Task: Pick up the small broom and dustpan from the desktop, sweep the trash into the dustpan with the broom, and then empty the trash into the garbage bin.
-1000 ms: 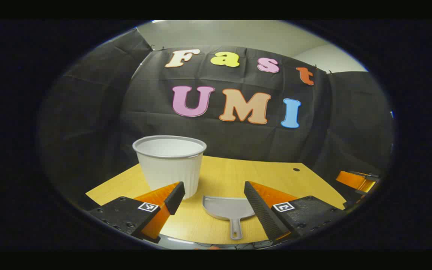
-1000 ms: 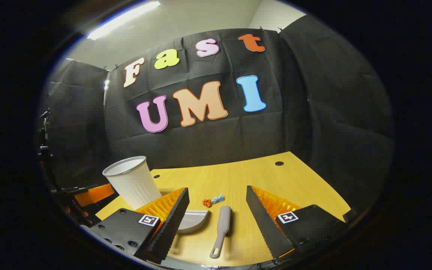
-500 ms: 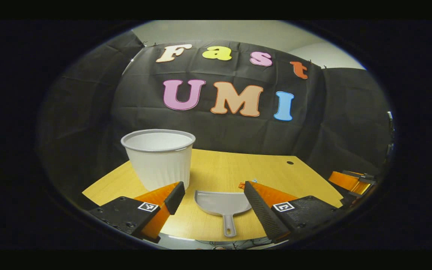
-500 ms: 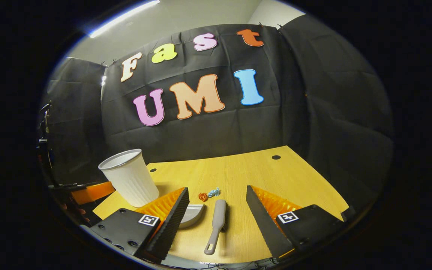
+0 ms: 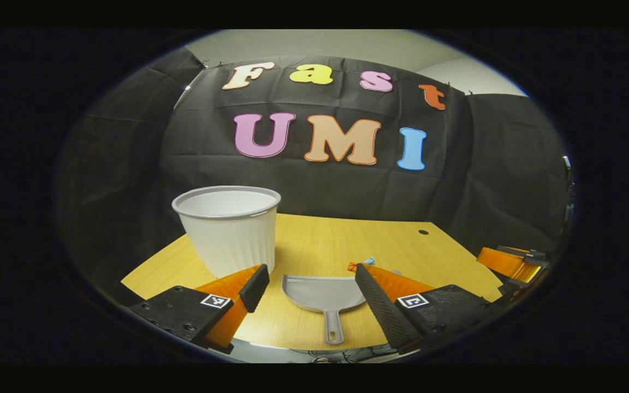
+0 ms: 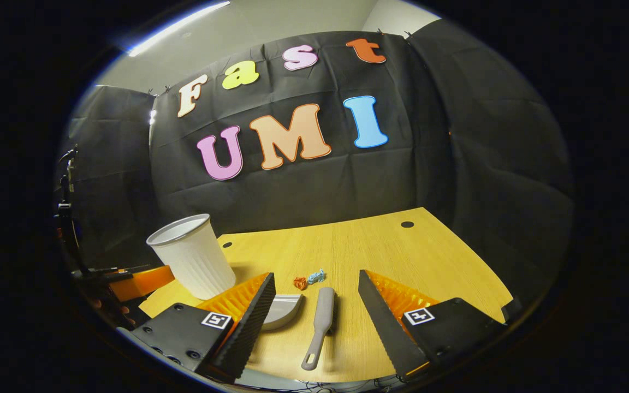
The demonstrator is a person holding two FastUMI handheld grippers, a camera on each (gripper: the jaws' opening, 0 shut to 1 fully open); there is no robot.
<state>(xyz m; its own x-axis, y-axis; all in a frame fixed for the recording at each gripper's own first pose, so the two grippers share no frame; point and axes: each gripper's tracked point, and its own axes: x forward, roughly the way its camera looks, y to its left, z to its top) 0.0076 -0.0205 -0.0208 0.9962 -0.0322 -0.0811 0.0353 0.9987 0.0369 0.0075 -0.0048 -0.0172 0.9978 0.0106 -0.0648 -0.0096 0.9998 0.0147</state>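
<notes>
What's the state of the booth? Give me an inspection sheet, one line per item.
Surface: wooden desktop, two round holes near the back.
Job's things: dustpan, small broom and white garbage bin all on the desktop, untouched.
Clutter: orange and blue trash beyond the broom.
Grippers: left gripper open above the dustpan; right gripper open above the broom.
Cables: some below the desk's near edge.
Surroundings: black cloth wall.
</notes>
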